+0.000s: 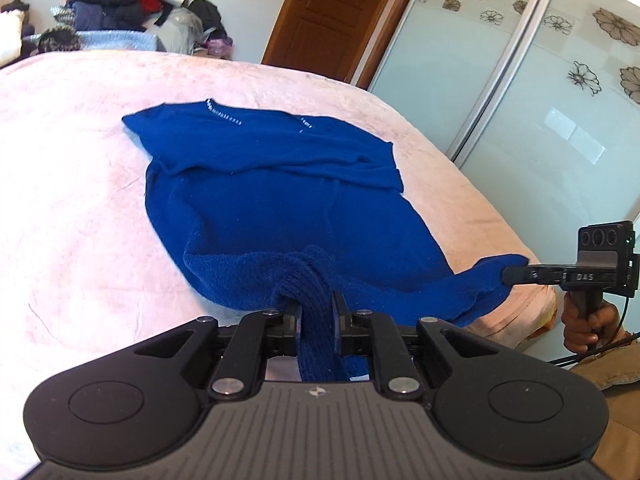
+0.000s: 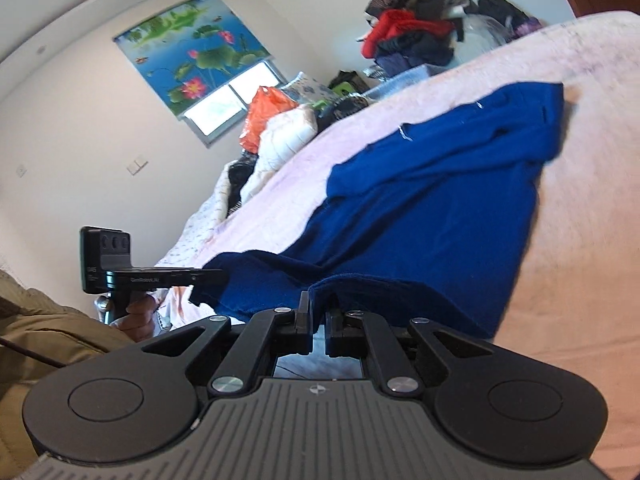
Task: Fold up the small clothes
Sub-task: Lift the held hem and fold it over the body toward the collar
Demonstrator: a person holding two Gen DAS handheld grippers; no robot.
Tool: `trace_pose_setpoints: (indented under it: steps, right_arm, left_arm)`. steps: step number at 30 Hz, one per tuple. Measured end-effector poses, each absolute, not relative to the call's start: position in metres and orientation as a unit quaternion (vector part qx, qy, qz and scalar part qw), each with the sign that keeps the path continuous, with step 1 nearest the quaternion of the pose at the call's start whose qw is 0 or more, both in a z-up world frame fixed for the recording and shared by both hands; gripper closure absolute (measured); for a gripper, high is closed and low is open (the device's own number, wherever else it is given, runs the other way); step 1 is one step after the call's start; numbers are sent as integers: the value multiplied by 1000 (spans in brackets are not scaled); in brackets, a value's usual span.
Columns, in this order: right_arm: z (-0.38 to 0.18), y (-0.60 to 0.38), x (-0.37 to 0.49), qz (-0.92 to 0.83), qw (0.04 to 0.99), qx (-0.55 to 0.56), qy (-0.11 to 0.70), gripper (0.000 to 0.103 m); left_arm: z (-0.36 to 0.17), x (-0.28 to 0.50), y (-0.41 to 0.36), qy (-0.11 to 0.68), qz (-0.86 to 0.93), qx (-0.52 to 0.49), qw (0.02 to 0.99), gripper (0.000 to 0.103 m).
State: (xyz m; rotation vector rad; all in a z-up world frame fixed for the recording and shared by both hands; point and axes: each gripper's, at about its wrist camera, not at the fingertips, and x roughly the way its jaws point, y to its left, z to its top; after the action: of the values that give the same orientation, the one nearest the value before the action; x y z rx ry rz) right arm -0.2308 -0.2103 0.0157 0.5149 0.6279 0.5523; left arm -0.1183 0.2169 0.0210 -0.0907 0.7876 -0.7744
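Blue knit sweater (image 1: 256, 200) spread on pink bed (image 1: 72, 208), hem raised off near edge. Left gripper (image 1: 316, 308) jaws clamped on ribbed hem; right gripper (image 2: 318, 312) jaws clamped on hem corner.

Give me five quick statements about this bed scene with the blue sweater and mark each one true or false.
1. The left hand-held gripper is shut on the blue sweater. True.
2. The right hand-held gripper hangs open, away from the sweater. False: it is shut on the sweater's near edge.
3. The sweater lies on a pink bedspread. True.
4. The sweater is already folded into a neat square. False: it is spread out, its near edge lifted by both grippers.
5. The wooden door stands wide open. False: it looks closed.
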Motion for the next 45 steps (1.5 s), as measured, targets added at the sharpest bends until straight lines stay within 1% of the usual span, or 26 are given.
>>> trace_pose_setpoints:
  steps: [9, 21, 45]
  right_arm:
    - [28, -210, -219, 258, 892, 253, 270, 94]
    - [46, -213, -193, 198, 922, 239, 234, 94]
    - [53, -244, -85, 90, 956, 220, 171, 94]
  left_arm:
    - [41, -104, 201, 346, -364, -30, 864, 90]
    - [69, -73, 177, 329, -338, -15, 882, 90]
    - [92, 26, 118, 315, -288, 46, 903, 90]
